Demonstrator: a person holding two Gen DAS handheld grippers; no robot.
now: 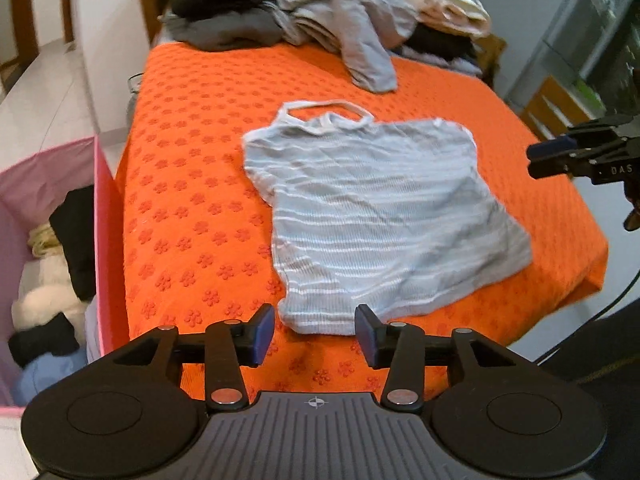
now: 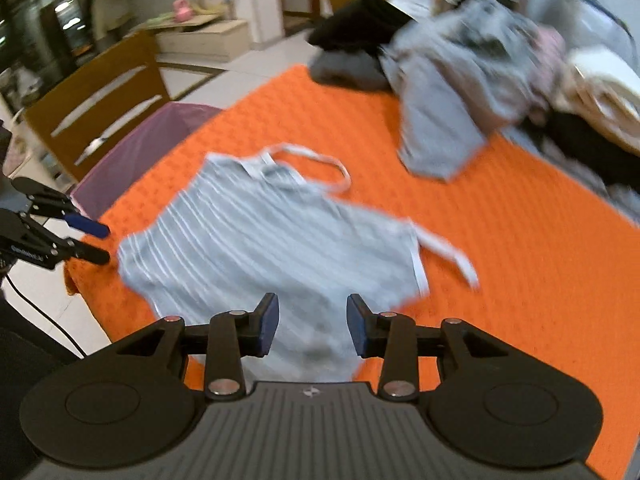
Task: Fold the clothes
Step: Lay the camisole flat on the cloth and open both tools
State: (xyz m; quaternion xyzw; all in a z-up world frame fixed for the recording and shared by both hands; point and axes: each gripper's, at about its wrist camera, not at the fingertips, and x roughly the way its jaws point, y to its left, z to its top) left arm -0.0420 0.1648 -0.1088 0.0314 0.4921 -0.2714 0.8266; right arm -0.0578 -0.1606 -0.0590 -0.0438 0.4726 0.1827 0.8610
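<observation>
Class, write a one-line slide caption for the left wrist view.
Left gripper, fingers open, above the near hem of a striped grey top lying flat on an orange cloth.

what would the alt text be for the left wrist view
A grey striped top with white straps lies spread flat on an orange flower-patterned cover, just beyond the open, empty left gripper. A pile of unfolded clothes sits at the far end, a pink bin of clothes stands at the left, and the right gripper enters from the right edge.

Opposed downward views, shared top (image 1: pixel 376 216)
</observation>
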